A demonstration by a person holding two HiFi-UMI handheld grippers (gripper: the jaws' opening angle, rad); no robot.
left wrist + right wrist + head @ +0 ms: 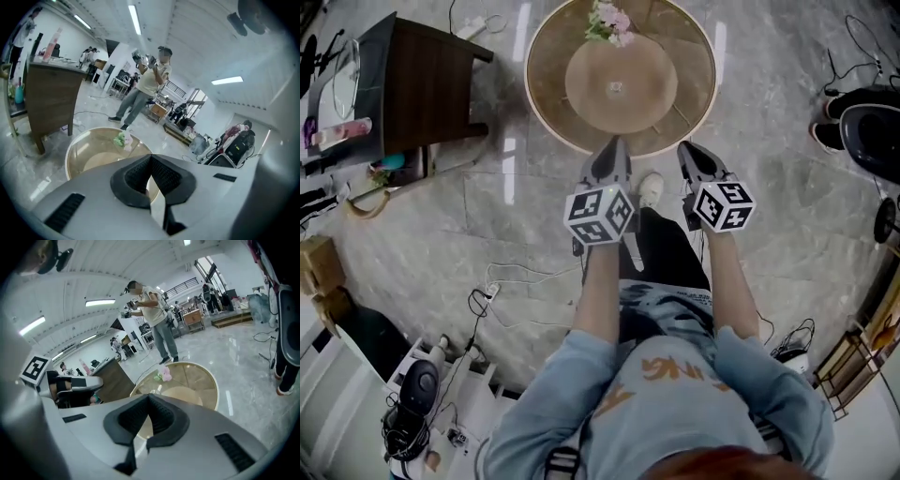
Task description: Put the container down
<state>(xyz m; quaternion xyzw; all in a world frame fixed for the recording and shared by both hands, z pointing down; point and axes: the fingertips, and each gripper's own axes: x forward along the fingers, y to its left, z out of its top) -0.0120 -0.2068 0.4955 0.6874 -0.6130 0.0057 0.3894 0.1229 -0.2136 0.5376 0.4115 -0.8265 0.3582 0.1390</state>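
Observation:
In the head view my left gripper [614,147] and right gripper [688,150] are held side by side over the near rim of a round glass-topped table [536,98]. Both are shut with nothing between the jaws. In the left gripper view the dark pads of the left gripper [150,162] meet in a closed V, and the right gripper [148,400] looks the same in its own view. No container shows in either grip or on the table. A small bunch of pink and green flowers [610,22] lies at the table's far edge.
A dark wooden cabinet [422,89] stands to the left of the table. White cables [517,279] trail over the marble floor near my feet. A black chair [872,131] is at the right. A person [146,86] stands beyond the table.

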